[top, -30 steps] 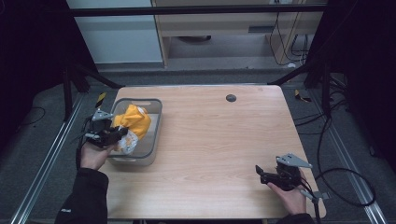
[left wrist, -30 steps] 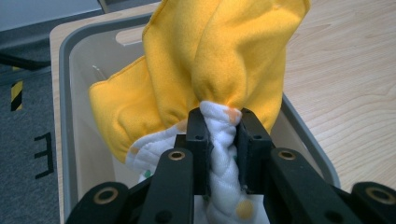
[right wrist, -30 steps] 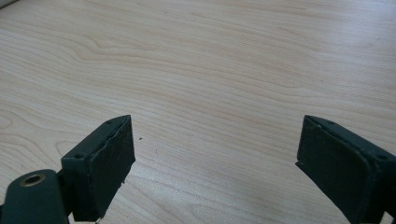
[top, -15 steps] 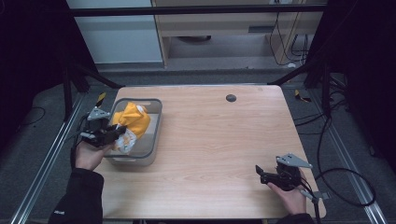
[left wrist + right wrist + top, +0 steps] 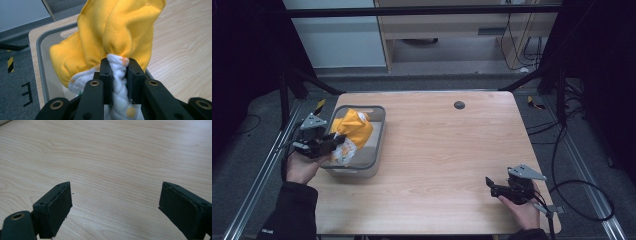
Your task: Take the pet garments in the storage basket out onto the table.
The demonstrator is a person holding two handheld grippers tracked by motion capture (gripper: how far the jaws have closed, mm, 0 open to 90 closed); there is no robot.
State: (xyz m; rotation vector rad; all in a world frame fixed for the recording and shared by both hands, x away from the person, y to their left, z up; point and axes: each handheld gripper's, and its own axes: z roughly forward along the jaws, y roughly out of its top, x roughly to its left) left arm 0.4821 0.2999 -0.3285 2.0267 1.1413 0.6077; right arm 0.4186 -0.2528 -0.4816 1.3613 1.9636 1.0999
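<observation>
A yellow cloth (image 5: 354,129) with a white quilted, dotted underside hangs bunched over a grey plastic bin (image 5: 377,131) at the table's left side. My left gripper (image 5: 338,144) is shut on the cloth's white edge, held above the bin's near left corner. In the left gripper view the jaws pinch a white fold of the cloth (image 5: 117,35), and the yellow side billows up in front of my left gripper (image 5: 119,75). My right gripper (image 5: 490,184) rests near the table's front right, open. In the right gripper view my right gripper (image 5: 115,205) has only bare wood between its pads.
A small dark round hole or cap (image 5: 459,105) sits near the table's far edge. The wooden table (image 5: 447,150) has metal rails along both sides on the floor. Cables (image 5: 582,200) lie on the floor at the right.
My left gripper has moved up and a little to the left with the cloth, lifting it out of the bin. The right gripper has stayed where it was.
</observation>
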